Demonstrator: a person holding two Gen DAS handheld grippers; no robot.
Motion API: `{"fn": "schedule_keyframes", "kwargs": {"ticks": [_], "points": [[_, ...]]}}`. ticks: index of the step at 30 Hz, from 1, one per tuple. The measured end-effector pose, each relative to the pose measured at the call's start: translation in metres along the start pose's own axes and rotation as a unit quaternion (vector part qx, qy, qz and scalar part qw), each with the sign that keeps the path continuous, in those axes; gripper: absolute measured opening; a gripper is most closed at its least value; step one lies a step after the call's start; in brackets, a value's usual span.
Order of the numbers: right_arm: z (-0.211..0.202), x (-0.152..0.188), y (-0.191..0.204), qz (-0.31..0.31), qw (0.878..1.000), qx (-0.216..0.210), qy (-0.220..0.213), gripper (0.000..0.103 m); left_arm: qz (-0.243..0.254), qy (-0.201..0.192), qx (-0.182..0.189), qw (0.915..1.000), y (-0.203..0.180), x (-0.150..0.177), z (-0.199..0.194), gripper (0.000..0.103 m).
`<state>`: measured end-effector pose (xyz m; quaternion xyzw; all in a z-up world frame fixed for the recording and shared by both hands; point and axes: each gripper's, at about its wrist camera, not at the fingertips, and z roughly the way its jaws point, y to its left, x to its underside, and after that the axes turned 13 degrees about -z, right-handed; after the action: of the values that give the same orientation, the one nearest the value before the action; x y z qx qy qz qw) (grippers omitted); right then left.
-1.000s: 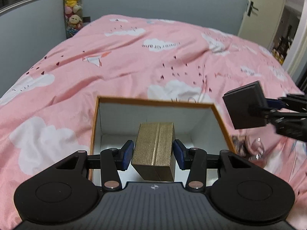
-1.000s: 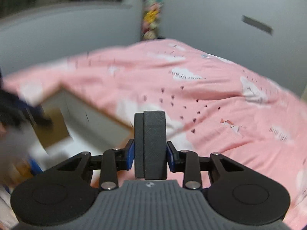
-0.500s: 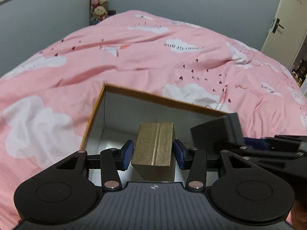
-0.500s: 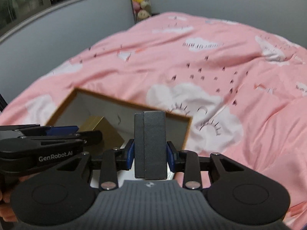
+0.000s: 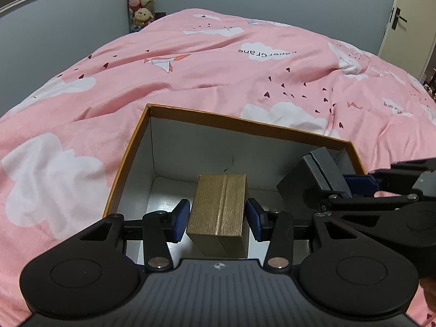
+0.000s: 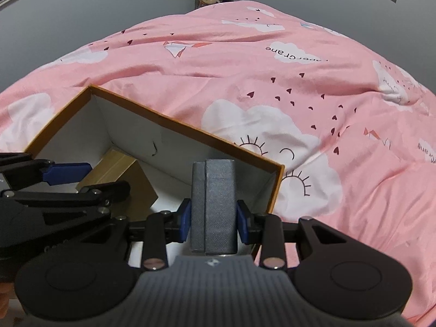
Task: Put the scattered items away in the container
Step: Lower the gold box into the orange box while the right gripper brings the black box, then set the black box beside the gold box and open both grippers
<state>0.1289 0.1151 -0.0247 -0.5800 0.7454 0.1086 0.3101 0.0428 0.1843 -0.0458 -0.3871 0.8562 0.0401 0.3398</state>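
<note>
Both hands came down into the container over the last second. The left gripper point(image 5: 218, 219) was clamped on the gold ribbed box point(image 5: 219, 215), blue pads pressed to its two sides; a second ago that box hung above the rim, and at this moment it sat low inside the orange-edged cardboard box point(image 5: 190, 113), near the white floor at the near-left. Couldn't tell whether its base touched the floor; the gripper body hid the underside. The right gripper point(image 6: 213, 224) was clamped on the dark grey box point(image 6: 213, 207), held on edge, lid seam facing the camera. A second ago it was out over the pink cloud-print duvet point(image 5: 245, 68) to the right of the container; at this moment it was inside the right wall, low by the far-right corner, well clear of the gold one. Neither jaw opening changed, so nothing was released yet. Judgement: both items were at drop height, and the next move was probably opening each grip and lifting out. Risk: the grey box on its narrow edge could tip over once freed; harmless in there. No loose items showed on the duvet in either view.
</note>
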Motion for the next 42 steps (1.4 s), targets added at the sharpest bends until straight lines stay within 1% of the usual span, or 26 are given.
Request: {"fn": "schedule_keyframes", "kwargs": {"ticks": [7, 16, 20, 24, 25, 26, 27, 28, 30, 33, 35, 37, 40, 42], "points": [[0.002, -0.001, 0.003, -0.025, 1.0, 0.01, 0.001, 0.036, -0.007, 0.011, 0.008, 0.9999, 0.003, -0.001, 0.004, 0.052], [-0.002, 0.001, 0.006, -0.048, 0.999, 0.01, -0.005, 0.038, -0.012, 0.027, 0.014, 0.9995, 0.005, 0.0, 0.009, 0.052], [-0.002, 0.002, 0.004, -0.051, 0.999, 0.005, -0.011, 0.038, -0.024, 0.04, 0.02, 0.9987, 0.007, -0.001, 0.013, 0.052], [-0.004, 0.004, 0.004, -0.057, 0.998, 0.001, -0.019, 0.038, -0.025, 0.041, 0.019, 0.9987, 0.007, 0.001, 0.015, 0.052], [-0.004, 0.005, 0.004, -0.06, 0.998, -0.001, -0.021, 0.041, -0.028, 0.041, 0.019, 0.9986, 0.007, 0.001, 0.015, 0.052], [-0.006, 0.005, 0.005, -0.064, 0.998, 0.0, -0.023, 0.046, -0.031, 0.042, 0.019, 0.9985, 0.007, 0.0, 0.016, 0.052], [-0.007, 0.005, 0.006, -0.071, 0.997, 0.008, -0.025, 0.048, -0.033, 0.044, 0.021, 0.9982, 0.007, 0.0, 0.016, 0.052], [-0.008, 0.005, 0.007, -0.08, 0.996, 0.017, -0.028, 0.049, -0.037, 0.047, 0.024, 0.9979, 0.008, -0.001, 0.017, 0.052], [-0.01, 0.005, 0.007, -0.088, 0.996, 0.019, -0.031, 0.049, -0.043, 0.054, 0.028, 0.9972, 0.009, -0.001, 0.019, 0.052], [-0.02, 0.007, 0.0, -0.065, 0.997, 0.007, -0.044, 0.053, -0.046, 0.053, 0.028, 0.9972, 0.008, -0.001, 0.019, 0.052], [-0.033, 0.011, -0.003, -0.046, 0.997, 0.004, -0.062, 0.058, -0.045, 0.054, 0.029, 0.9971, 0.007, -0.002, 0.019, 0.052], [-0.048, 0.016, -0.005, -0.03, 0.996, 0.018, -0.081, 0.061, -0.04, 0.053, 0.025, 0.9975, 0.002, -0.002, 0.019, 0.052], [-0.071, 0.027, -0.011, -0.001, 0.993, 0.046, -0.109, 0.063, -0.033, 0.05, 0.018, 0.9981, -0.005, -0.003, 0.02, 0.052], [-0.08, 0.036, -0.019, 0.026, 0.991, 0.065, -0.118, 0.064, -0.03, 0.049, 0.013, 0.9983, -0.011, -0.005, 0.023, 0.052]]}}
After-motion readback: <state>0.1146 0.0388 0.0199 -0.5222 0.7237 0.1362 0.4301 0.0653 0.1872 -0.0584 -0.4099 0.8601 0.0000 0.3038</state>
